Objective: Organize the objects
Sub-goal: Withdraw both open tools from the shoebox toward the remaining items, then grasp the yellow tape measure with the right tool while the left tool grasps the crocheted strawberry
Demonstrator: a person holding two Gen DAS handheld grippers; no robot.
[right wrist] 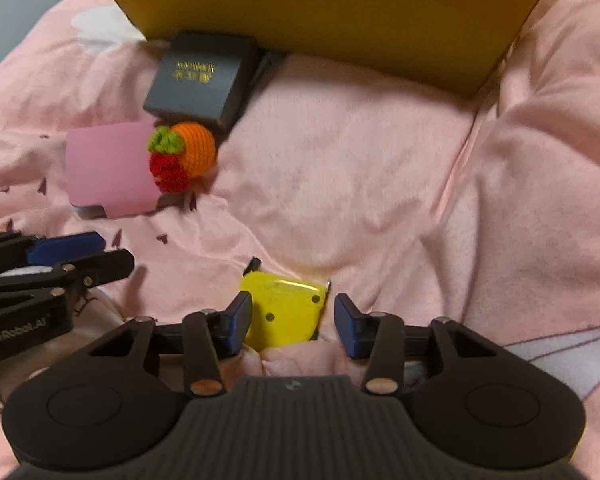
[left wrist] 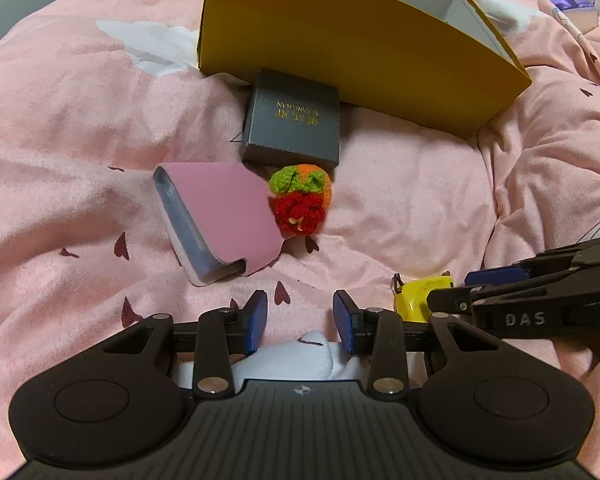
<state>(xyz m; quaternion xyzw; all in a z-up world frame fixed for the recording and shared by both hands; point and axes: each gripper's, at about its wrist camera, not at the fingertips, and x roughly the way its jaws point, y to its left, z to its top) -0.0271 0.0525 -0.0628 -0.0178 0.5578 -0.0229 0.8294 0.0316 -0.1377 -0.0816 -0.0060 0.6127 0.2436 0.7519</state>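
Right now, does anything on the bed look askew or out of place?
Yes. The dark gift box is tilted, its far edge propped against the yellow box instead of lying flat. The crochet fruit rests partly on the pink case.

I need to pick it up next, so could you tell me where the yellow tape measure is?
The yellow tape measure lies on the pink bedspread between the right gripper's open jaws.
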